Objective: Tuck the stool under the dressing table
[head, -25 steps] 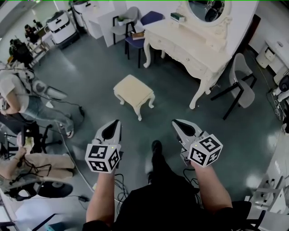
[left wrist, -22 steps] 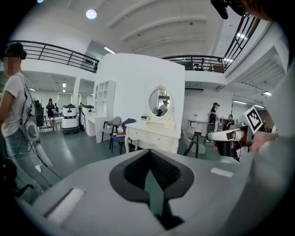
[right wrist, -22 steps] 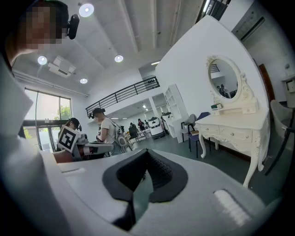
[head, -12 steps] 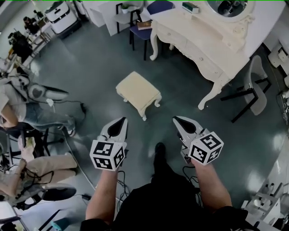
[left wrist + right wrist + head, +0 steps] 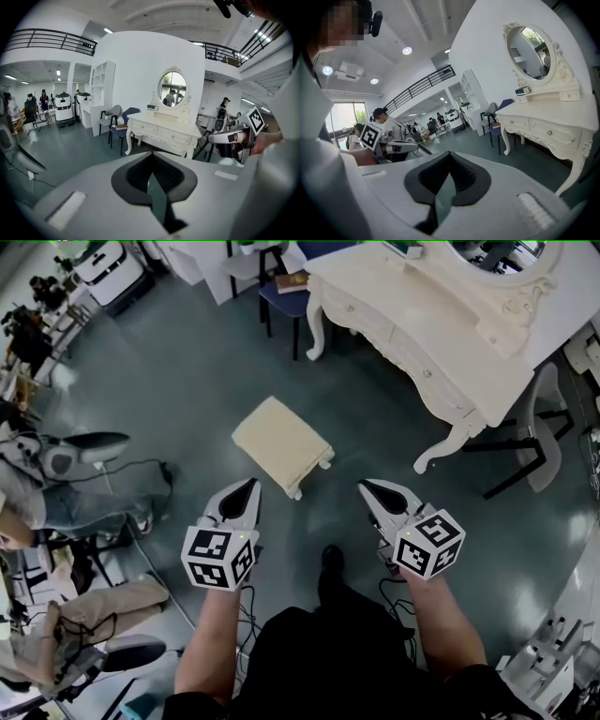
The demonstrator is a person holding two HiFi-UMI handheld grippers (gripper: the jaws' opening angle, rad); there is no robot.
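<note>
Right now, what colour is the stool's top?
Cream, the stool matches the dressing table; the head view shows it best.

The head view looks steeply down from above the person. It takes in the floor, the stool, the dressing table at far right, and the left gripper and right gripper close below. The left gripper view sits low behind its own fingers and faces almost level across the room, with the dressing table far off and central. The right gripper view faces further left, so the dressing table is nearer along its right edge. All three views share that table, and each gripper view catches the other gripper at its side. The stool seems hidden behind the fingers in both gripper views.
</note>
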